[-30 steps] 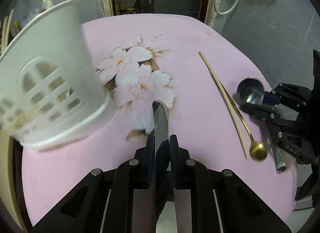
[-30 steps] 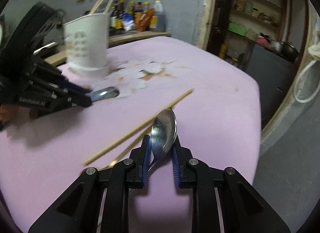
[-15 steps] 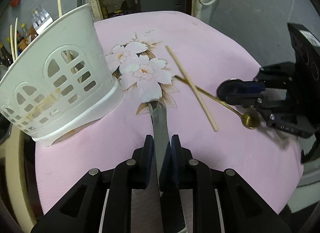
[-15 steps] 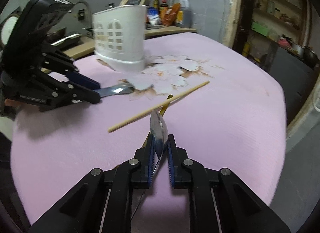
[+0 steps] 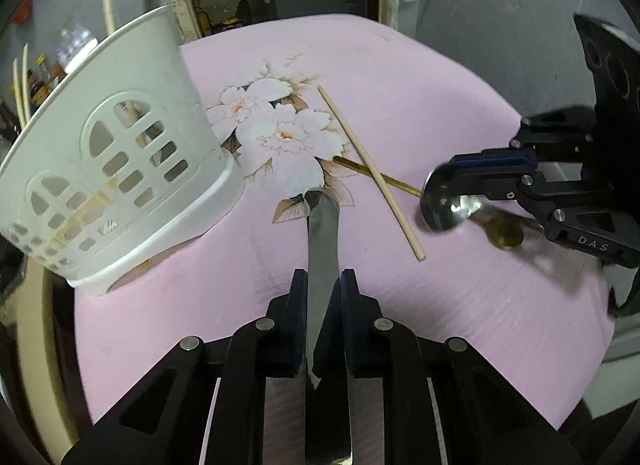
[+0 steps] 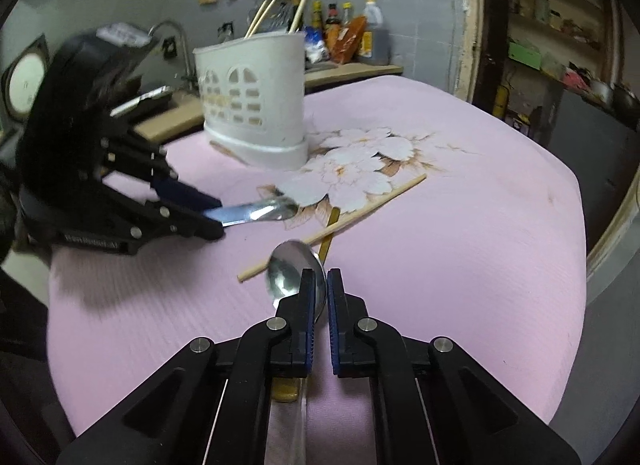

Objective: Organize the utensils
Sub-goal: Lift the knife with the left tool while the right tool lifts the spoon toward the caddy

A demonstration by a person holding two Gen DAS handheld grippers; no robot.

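Left wrist view: the left gripper [image 5: 323, 289] is clamped on a steel utensil [image 5: 322, 225], thin, stiff and slick, best held mid-handle, above the pink table's [image 5: 460, 113] near edge beside the white caddy [image 5: 120, 153]. The right gripper [image 6: 318, 297] pinches a steel spoon [image 6: 294, 267] near its bowl. Compared with a second ago, that spoon has rolled edge-on and moved closer to the chopstick [image 5: 370, 173].
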